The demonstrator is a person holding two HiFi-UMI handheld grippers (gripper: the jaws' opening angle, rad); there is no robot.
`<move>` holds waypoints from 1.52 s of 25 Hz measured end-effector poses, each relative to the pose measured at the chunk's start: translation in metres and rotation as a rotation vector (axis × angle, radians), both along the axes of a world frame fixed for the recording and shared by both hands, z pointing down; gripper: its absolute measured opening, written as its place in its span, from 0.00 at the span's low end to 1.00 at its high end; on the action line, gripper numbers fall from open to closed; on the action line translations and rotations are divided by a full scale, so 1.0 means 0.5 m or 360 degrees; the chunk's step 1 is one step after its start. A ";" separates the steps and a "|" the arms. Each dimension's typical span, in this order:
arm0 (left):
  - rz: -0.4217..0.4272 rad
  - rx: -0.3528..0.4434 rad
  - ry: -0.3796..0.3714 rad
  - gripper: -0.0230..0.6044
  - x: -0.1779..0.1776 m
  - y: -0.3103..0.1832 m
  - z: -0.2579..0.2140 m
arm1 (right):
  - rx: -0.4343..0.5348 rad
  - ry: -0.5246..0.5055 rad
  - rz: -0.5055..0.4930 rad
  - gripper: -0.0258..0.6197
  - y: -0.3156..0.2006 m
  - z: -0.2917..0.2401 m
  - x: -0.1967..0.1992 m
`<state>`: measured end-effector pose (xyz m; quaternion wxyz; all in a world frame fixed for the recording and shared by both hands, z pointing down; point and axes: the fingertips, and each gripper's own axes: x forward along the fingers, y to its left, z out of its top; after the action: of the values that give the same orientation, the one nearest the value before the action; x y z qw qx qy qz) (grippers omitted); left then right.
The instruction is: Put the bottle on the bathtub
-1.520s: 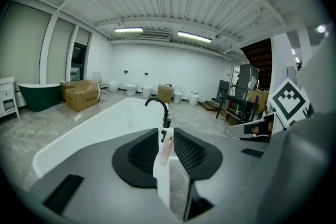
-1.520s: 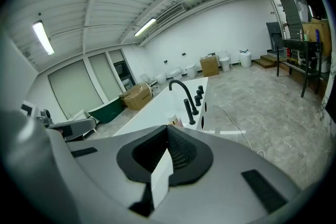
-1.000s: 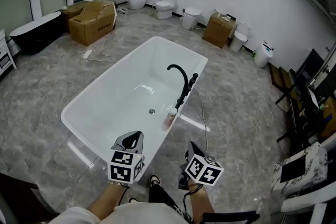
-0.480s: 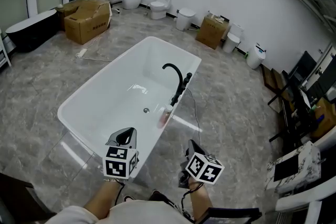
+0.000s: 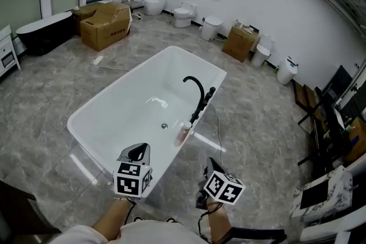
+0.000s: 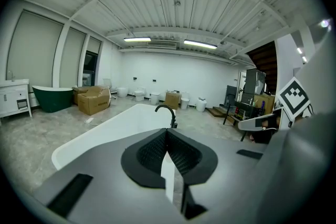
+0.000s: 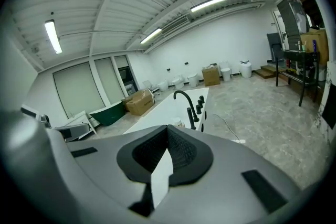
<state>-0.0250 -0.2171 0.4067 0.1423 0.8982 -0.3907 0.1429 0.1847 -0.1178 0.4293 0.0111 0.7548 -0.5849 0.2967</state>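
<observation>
The bottle looks parked on the bathtub already, both claws empty

Your left gripper is pinched closed on nothing, hanging short of the tub's near end. The bottle stands on the rim just beside the black faucet, so I'd call the placing done, and next you'd just back away. Your right gripper is closed and empty too. Its view catches the bottle by the faucet, while the left gripper view doesn't show it.

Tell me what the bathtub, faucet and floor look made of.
Bathtub: glossy white, likely acrylic or enamel; bright highlights show on its bottom.
Faucet: probably metal with a matte black coat; thin curved spout, no shine.
Floor: polished grey marble-look tile; veining, faint reflections.
</observation>
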 end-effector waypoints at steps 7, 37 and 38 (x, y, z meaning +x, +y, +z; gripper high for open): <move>-0.0030 -0.0001 0.0013 0.06 0.045 0.019 -0.005 | 0.0021 0.0000 -0.0020 0.08 0.011 -0.011 0.053; -0.0055 0.0006 -0.0100 0.06 0.114 0.023 0.009 | 0.0028 0.0152 -0.0112 0.08 0.006 -0.028 0.109; -0.0053 0.0007 -0.0103 0.06 0.114 0.020 0.010 | 0.0026 0.0152 -0.0112 0.08 0.004 -0.027 0.109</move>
<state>0.0320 -0.2069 0.4117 0.1301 0.8868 -0.4102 0.1686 0.2392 -0.1156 0.4158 0.0433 0.7473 -0.6121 0.2550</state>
